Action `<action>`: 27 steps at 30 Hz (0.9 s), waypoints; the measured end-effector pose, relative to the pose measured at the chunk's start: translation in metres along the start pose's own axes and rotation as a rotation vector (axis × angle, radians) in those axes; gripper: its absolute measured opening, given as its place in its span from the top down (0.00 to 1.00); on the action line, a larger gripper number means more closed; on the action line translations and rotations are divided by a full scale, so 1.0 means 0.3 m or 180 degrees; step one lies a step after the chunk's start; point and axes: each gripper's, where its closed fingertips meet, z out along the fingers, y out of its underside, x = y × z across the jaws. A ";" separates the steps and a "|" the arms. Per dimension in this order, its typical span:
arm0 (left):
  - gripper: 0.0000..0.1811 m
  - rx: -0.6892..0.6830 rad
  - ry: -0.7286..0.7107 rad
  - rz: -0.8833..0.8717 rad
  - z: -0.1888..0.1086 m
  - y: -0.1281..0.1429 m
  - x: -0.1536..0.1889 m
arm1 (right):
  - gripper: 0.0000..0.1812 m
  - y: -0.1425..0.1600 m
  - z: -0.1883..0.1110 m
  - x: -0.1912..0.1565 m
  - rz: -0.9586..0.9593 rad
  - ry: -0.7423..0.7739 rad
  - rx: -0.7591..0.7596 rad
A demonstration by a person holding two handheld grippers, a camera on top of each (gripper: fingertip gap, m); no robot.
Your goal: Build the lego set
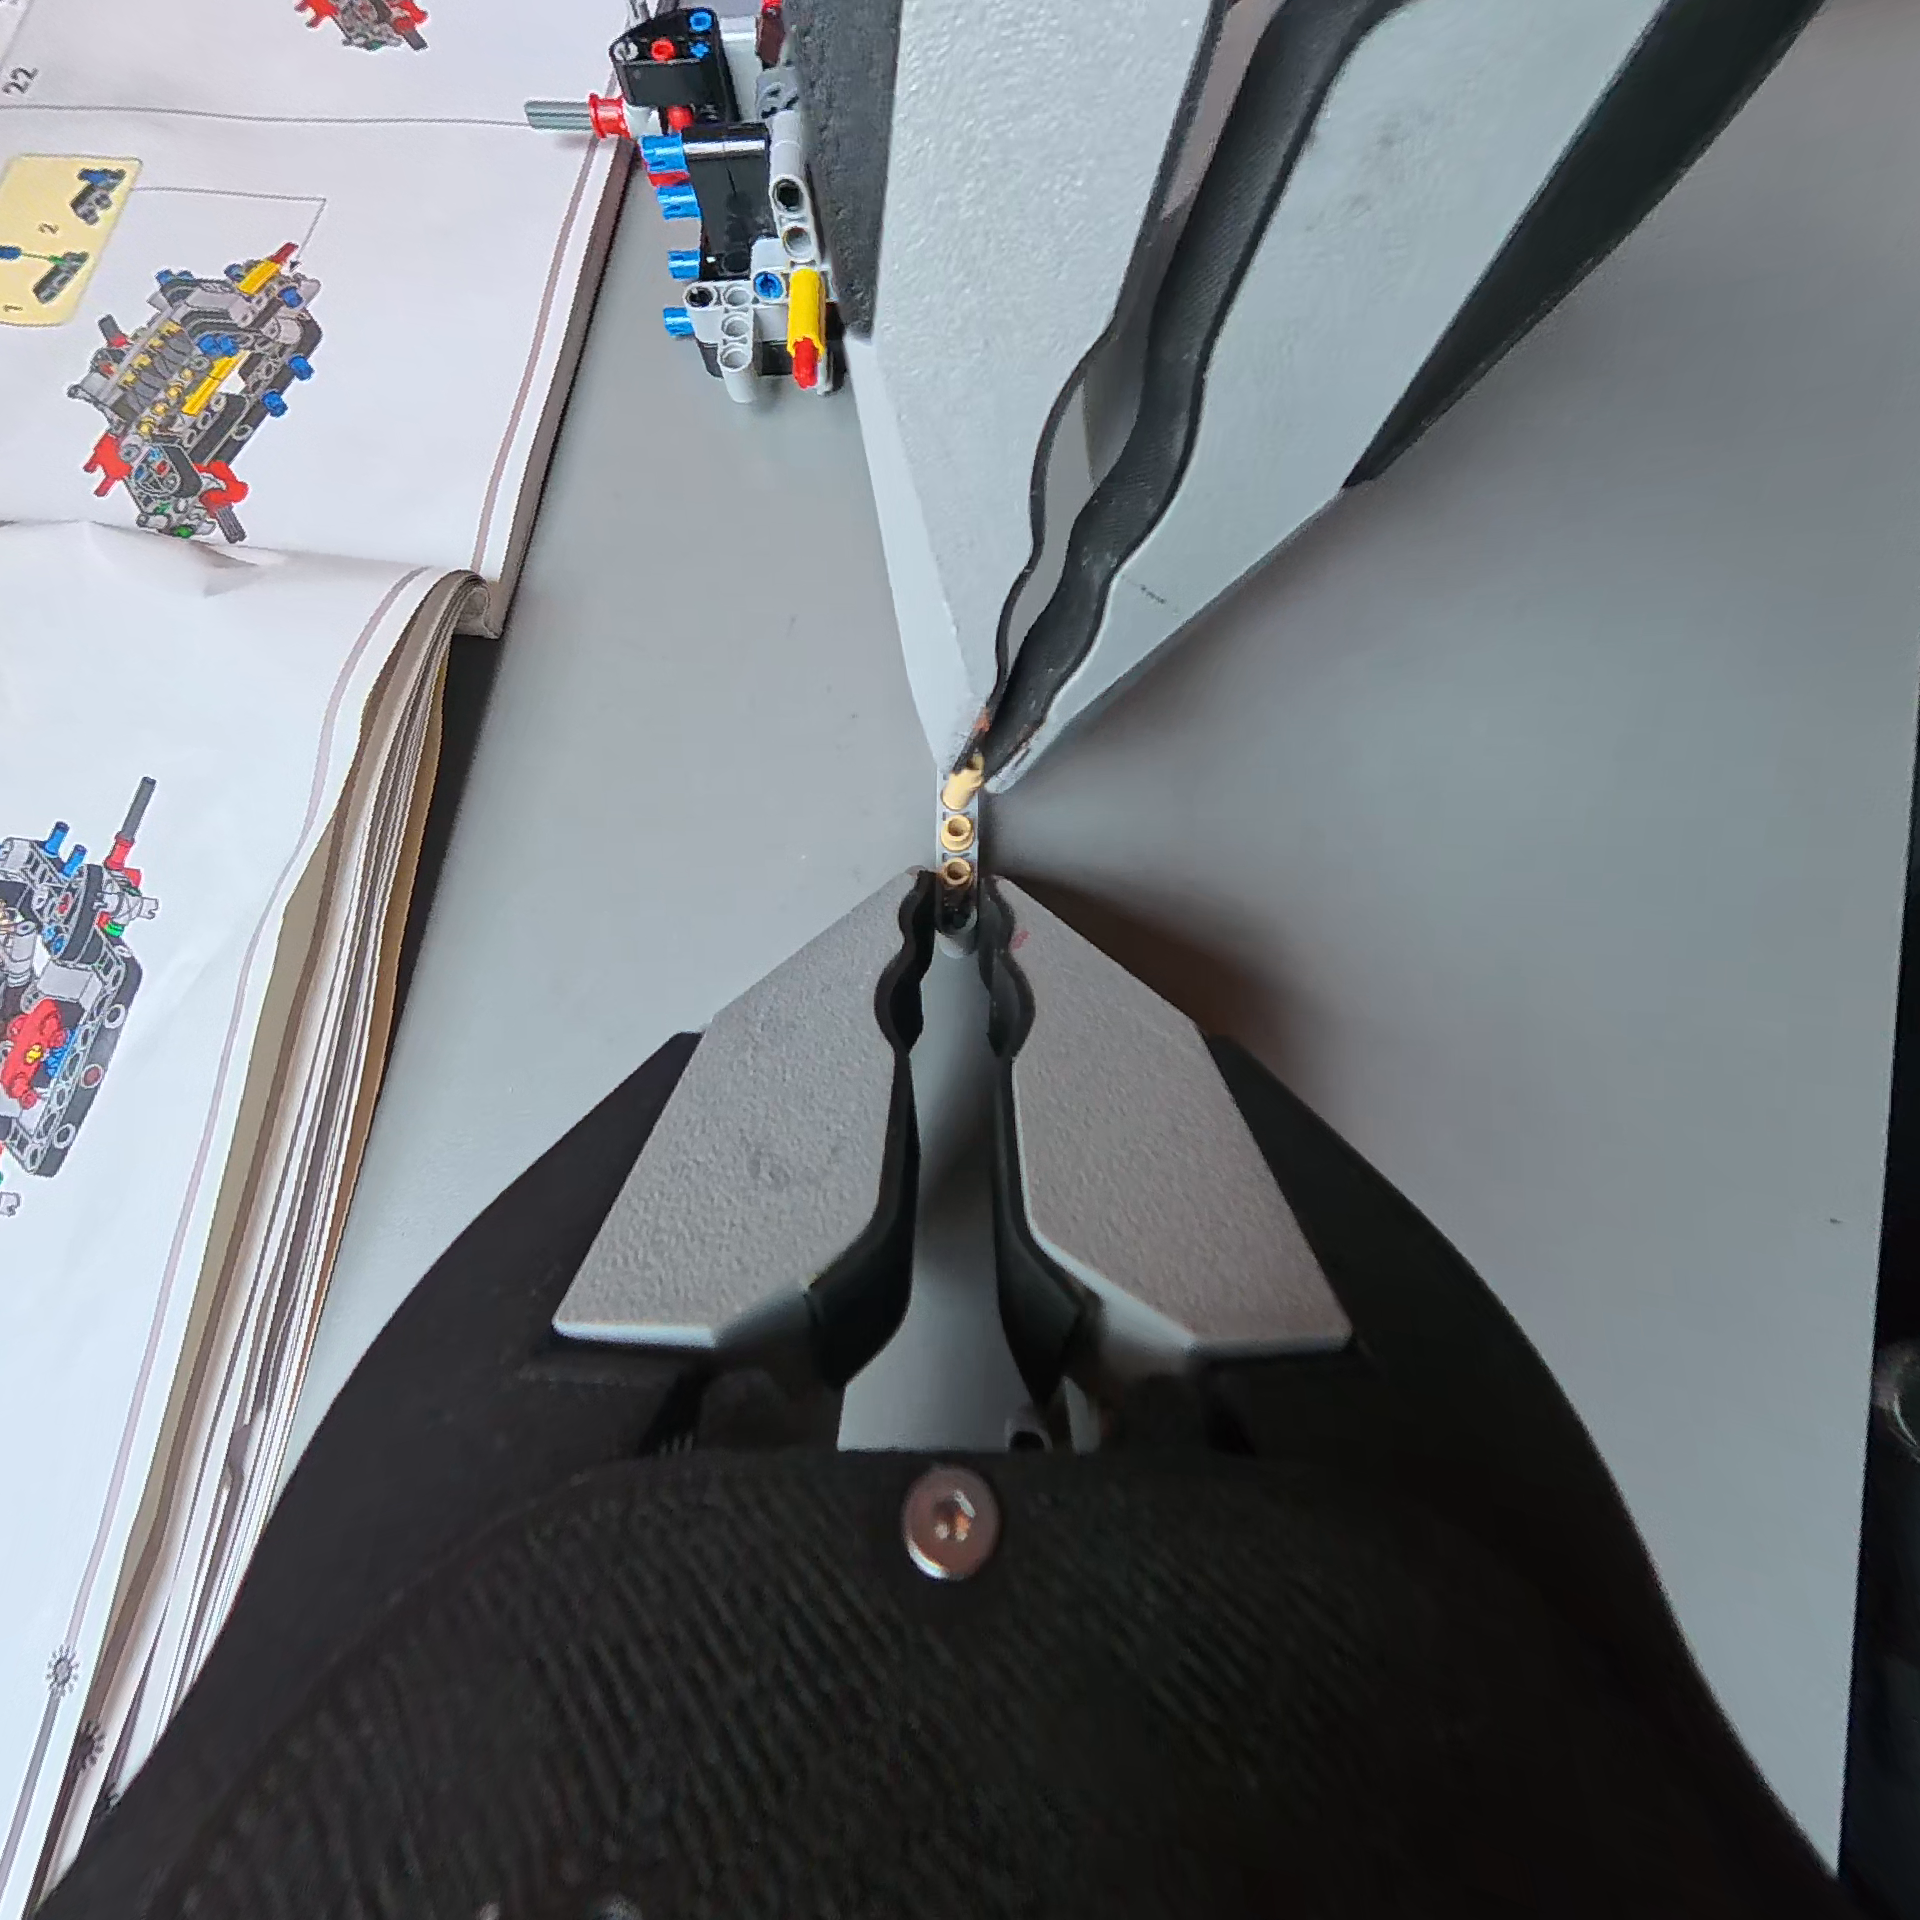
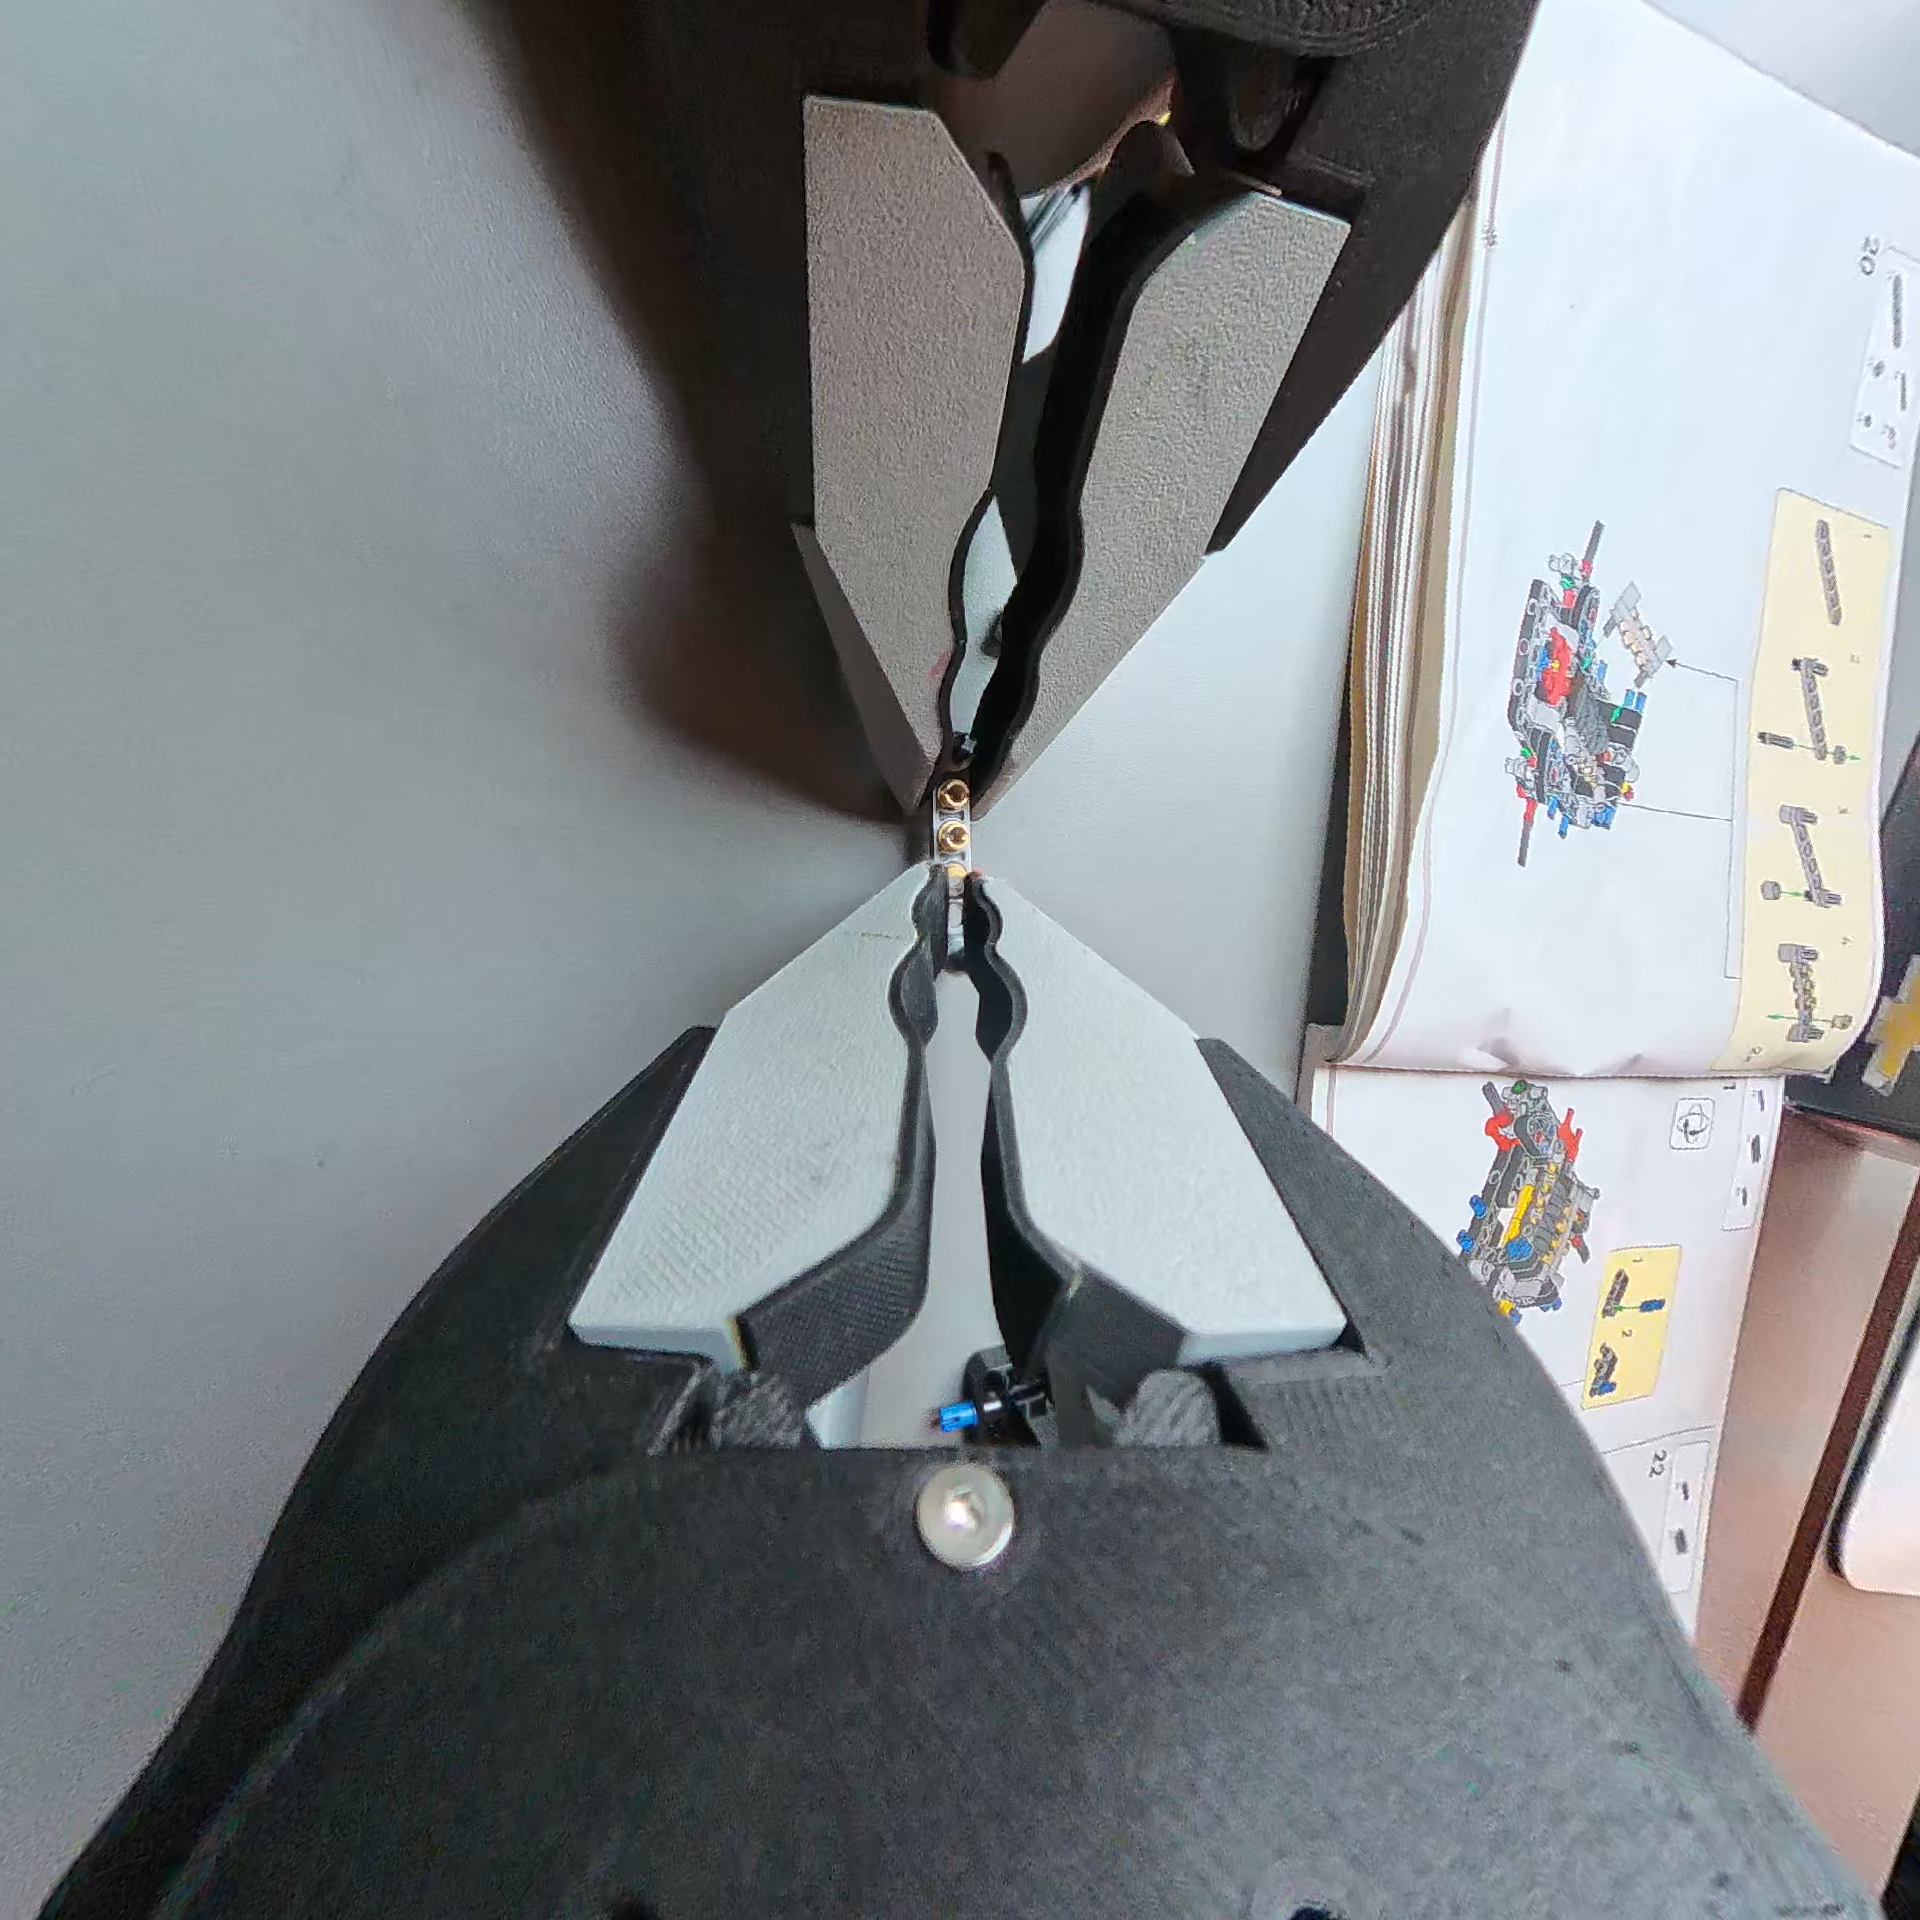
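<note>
A thin grey lego beam (image 1: 956, 831) with three tan pins in its holes hangs above the grey table, held at both ends. My left gripper (image 1: 958, 891) is shut on its near end. My right gripper (image 1: 977, 764) comes in from above in the left wrist view and is shut on the far end, at the last tan pin. In the right wrist view the beam (image 2: 951, 831) spans between my right gripper (image 2: 956, 883) below and the left gripper (image 2: 951, 774) above. The partly built model (image 1: 748, 208) stands at the far end of the table.
An open instruction book (image 1: 260, 416) lies to the left; in the right wrist view it (image 2: 1610, 727) is on the right, by the table edge. A small black piece with a blue pin (image 2: 987, 1403) lies on the table (image 2: 312, 623) under my right gripper. Less than 4 cm separates the two grippers' tips.
</note>
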 end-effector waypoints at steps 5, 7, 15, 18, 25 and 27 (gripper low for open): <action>0.97 -0.0003 -0.0009 0.0001 0.000 0.001 -0.002 | 1.00 0.012 0.002 0.000 -0.0021 -0.0165 -0.0138; 0.97 -0.0005 -0.0007 -0.0014 -0.001 0.001 -0.003 | 1.00 0.013 0.003 0.002 -0.0006 -0.0239 -0.0173; 0.97 -0.0007 0.0020 -0.0068 -0.002 0.002 -0.007 | 1.00 0.008 0.004 0.006 0.0089 -0.0379 -0.0175; 0.97 -0.0004 0.0041 -0.0101 -0.001 0.002 -0.009 | 1.00 0.004 0.004 0.009 0.0109 -0.0383 -0.0132; 0.97 -0.0007 -0.0007 -0.0076 -0.002 0.002 -0.013 | 1.00 0.009 0.006 0.012 0.0095 -0.0426 -0.0190; 0.97 -0.0008 -0.0029 -0.0088 -0.002 0.003 -0.017 | 1.00 0.009 0.008 0.017 0.0165 -0.0450 -0.0198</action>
